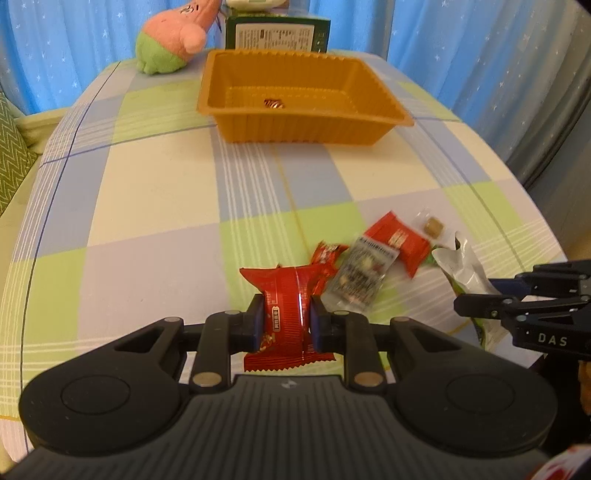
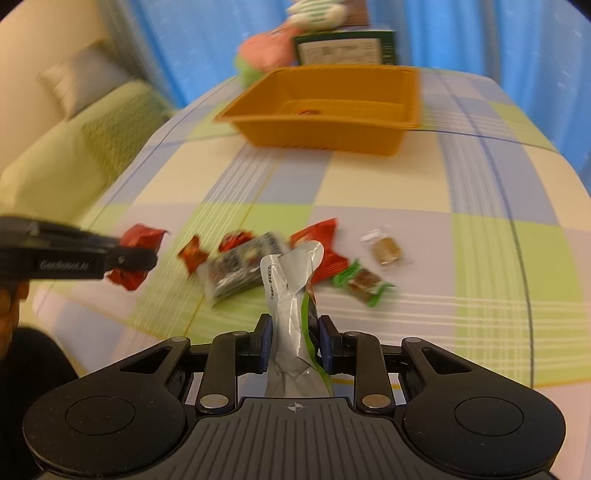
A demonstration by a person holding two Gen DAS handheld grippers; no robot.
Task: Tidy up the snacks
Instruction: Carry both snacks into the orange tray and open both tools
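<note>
I'm clamping the left tongs (image 1: 287,325) on a red snack packet (image 1: 284,295), blue pads pressing both its sides, packet standing up between them just above the counter (image 1: 147,192). From the right wrist view the same left tongs (image 2: 129,258) are showing at the left edge with that red snack packet (image 2: 142,236) sticking out past the tips.

I'm gripping a silver-and-green wrapper (image 2: 291,295) in the right tongs (image 2: 293,341), jaws narrowed onto it, wrapper twisting up and forward. In the left view the right tongs (image 1: 476,301) are coming in from the right edge, with the silver-and-green wrapper (image 1: 460,264) poking out ahead of them.

Loose snacks are lying in a cluster on the checked cloth near both tongs: a small red candy (image 2: 192,254), a clear printed packet (image 2: 240,269) (blurred), a flat red pouch (image 2: 317,236) partly behind the wrapper, a green-ended candy (image 2: 364,282), and a clear-wrapped brown cube (image 2: 386,249) set slightly apart to the right.

The orange tray (image 1: 295,129) is sitting well apart from the pile, toward the far end of the counter, one small wrapped piece (image 1: 274,103) lying on its floor. Behind it a dark green box (image 1: 277,35) is standing, and a pink-and-green plush toy (image 1: 170,40) is resting beside that to the left. Blue starred curtain (image 1: 74,44) is hanging behind. A green cushion (image 2: 74,162) is showing off the counter's left side.
</note>
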